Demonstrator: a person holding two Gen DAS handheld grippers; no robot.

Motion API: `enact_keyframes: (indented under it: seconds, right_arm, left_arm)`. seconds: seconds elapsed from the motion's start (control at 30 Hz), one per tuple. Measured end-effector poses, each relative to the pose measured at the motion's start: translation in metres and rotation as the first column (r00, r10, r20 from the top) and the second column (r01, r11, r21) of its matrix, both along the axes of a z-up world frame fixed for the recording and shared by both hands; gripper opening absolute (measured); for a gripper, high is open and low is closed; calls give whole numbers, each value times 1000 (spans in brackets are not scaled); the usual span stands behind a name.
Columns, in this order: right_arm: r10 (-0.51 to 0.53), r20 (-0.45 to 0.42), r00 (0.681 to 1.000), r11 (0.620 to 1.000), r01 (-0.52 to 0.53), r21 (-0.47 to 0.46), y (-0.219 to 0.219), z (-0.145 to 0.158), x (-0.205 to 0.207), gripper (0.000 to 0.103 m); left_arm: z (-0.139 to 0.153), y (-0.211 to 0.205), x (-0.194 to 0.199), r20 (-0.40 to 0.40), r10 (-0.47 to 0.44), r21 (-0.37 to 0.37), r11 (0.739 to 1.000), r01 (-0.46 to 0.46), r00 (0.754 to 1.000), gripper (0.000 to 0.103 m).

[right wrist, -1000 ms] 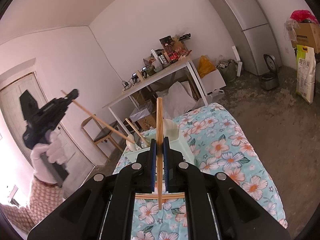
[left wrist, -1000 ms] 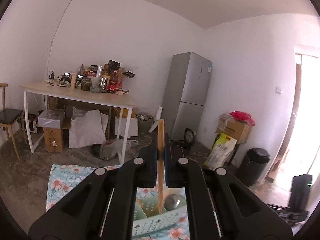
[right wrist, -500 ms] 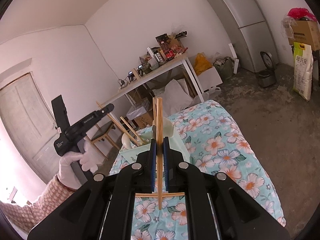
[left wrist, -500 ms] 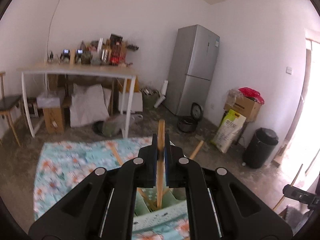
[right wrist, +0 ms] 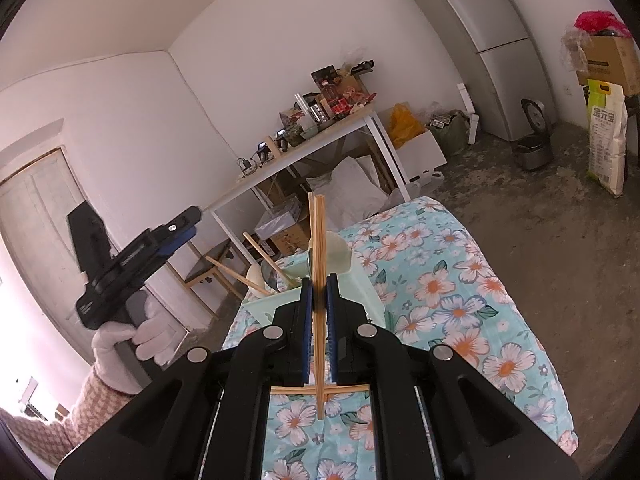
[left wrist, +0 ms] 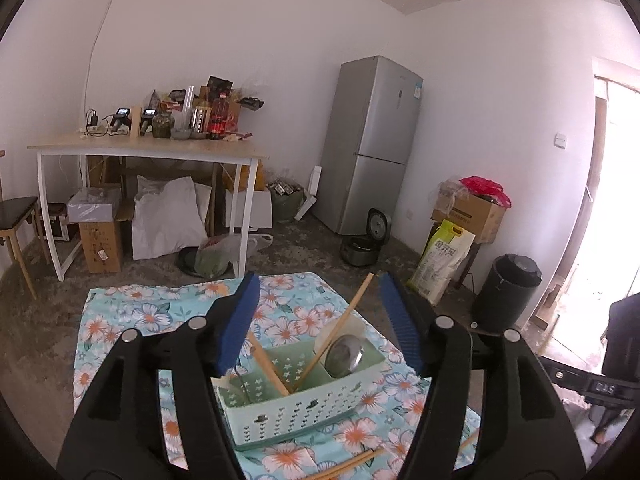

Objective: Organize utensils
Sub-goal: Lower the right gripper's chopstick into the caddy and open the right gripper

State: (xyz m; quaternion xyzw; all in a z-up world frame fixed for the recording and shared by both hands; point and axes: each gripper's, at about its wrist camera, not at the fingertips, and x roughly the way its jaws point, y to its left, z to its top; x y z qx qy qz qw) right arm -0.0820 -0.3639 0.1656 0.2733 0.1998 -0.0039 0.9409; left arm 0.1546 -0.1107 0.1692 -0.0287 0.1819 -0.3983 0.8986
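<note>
Jaws of our left gripper [left wrist: 318, 320] are opening, their ribbed blue pads wide apart with nothing pressed between them. Seen from the left wrist, we hang just above the organizer basket [left wrist: 288, 412], a mint-green plastic tray with perforated walls and star cut-outs, which sits on the desk [left wrist: 120, 320] under a turquoise cloth printed with orange and white flowers. Inside the basket, two bamboo chopsticks [left wrist: 340, 328] lean crossed in the middle compartment, thin, pale and straight. A rounded steel spoon bowl [left wrist: 345, 355] lies in the compartment to their right. More loose chopsticks [left wrist: 352, 462] lie flat on the cloth just in front of the basket.

From the right wrist, the jaws of our right gripper [right wrist: 319, 300] are closed on a pair of bamboo chopsticks [right wrist: 319, 248], held upright and side by side, their tops rising over the basket [right wrist: 360, 288]. Another chopstick [right wrist: 320, 389] lies crosswise on the cloth below the jaws, nearer us than the basket. Left of the basket, a white-gloved hand [right wrist: 136, 336] with a checked knit sleeve grips the matte black left gripper [right wrist: 182, 224].
</note>
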Motion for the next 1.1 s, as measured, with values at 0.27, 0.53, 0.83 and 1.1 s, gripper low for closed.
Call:
enact_keyframes:
  seconds: [0.27, 0.53, 0.83, 1.1]
  right_arm:
    - [11, 8, 1000, 1000, -11, 5, 4, -1, 3, 7]
    - [25, 16, 1000, 1000, -25, 2, 8, 1, 6, 7]
    - [46, 30, 998, 999, -46, -26, 14, 11, 18, 7]
    - [92, 73, 993, 993, -86, -82, 22, 41, 41, 7]
  left_arm:
    - [4, 34, -29, 24, 6, -14, 1000, -6, 1000, 73]
    - [-7, 50, -51, 45, 22, 18, 1000, -23, 999, 80]
    - [-32, 61, -51, -16, 48, 46, 998, -47, 999, 81]
    - [-50, 77, -53, -41, 76, 67, 995, -73, 996, 81]
